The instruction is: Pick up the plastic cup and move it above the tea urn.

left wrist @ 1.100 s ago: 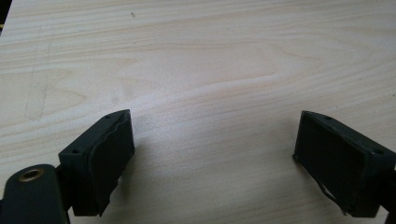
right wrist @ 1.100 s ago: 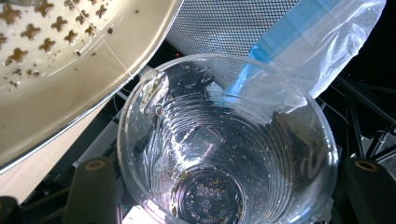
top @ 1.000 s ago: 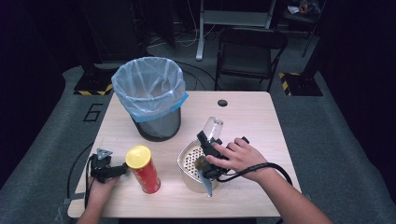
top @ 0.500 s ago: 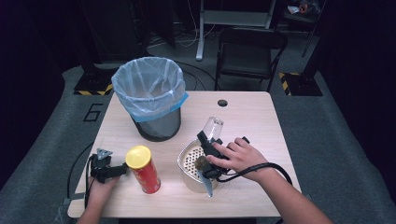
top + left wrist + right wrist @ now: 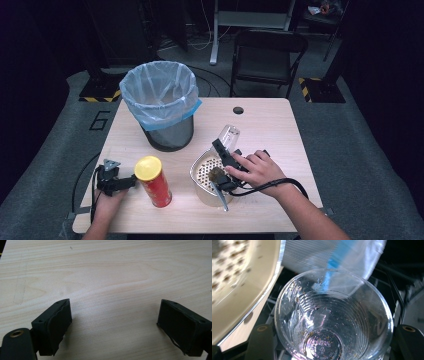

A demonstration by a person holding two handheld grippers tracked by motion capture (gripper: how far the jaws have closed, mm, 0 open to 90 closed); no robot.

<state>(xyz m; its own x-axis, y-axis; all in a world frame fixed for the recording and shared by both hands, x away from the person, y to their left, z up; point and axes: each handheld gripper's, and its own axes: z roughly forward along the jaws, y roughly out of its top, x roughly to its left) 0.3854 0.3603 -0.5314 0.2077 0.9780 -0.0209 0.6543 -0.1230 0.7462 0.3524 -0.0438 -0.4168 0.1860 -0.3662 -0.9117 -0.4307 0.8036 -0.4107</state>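
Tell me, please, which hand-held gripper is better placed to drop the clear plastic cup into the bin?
The right hand-held gripper, I think. It is shut on the clear cup, tipped toward the lined bin. The left hand-held gripper is open over bare table, beside the red can.

Both grippers are black. The left gripper (image 5: 116, 181) carries a grey three-cornered plate, its jaws ridged with brass-coloured screws. A black cable loops from the right gripper (image 5: 226, 159).

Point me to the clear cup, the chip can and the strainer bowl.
clear cup (image 5: 332, 322): right gripper view, inner ribbed wall.
chip can (image 5: 148, 168): high view, yellow lid.
strainer bowl (image 5: 205, 169): high view, perforated inside near the left rim.
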